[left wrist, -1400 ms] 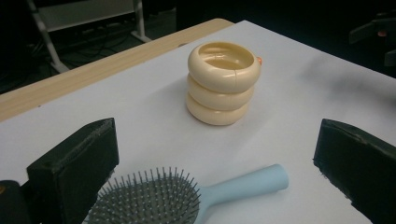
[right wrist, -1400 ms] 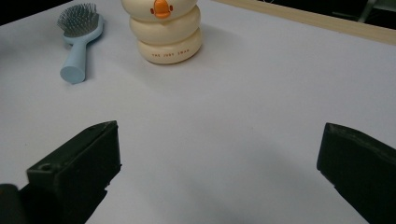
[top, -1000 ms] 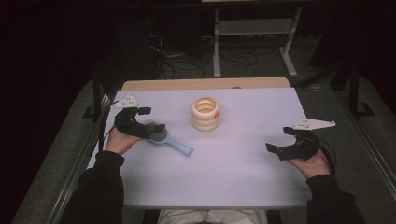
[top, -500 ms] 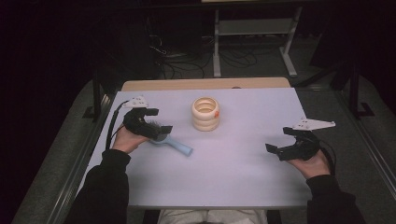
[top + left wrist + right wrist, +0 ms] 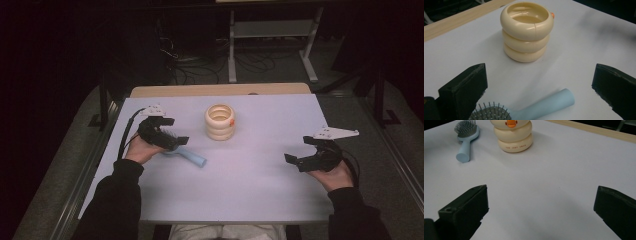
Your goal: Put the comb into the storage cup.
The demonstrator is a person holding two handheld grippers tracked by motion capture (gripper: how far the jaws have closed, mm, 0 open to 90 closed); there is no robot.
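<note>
A light blue hairbrush [image 5: 187,157] lies on the white table [image 5: 250,190], left of centre, its handle pointing right and toward the person. My left gripper [image 5: 172,141] hovers over the brush head, open, with the hairbrush [image 5: 541,107] lying low between its wide-apart jaws. A cream holder made of three stacked rings [image 5: 220,122] stands at the middle back, and the ringed holder [image 5: 527,31] sits just beyond the brush. My right gripper [image 5: 300,161] is open near the table's right edge, nothing between its jaws; from there the hairbrush [image 5: 466,140] and the holder [image 5: 513,135], with an orange beak, lie far off.
A wooden strip [image 5: 220,90] runs along the table's far edge. Beyond it the dark floor holds cables and a grey metal stand [image 5: 270,35]. Bare white tabletop spreads across the middle and front between the two hands.
My left gripper has moved right and a little toward the person, coming over the brush head. The right gripper has stayed put.
</note>
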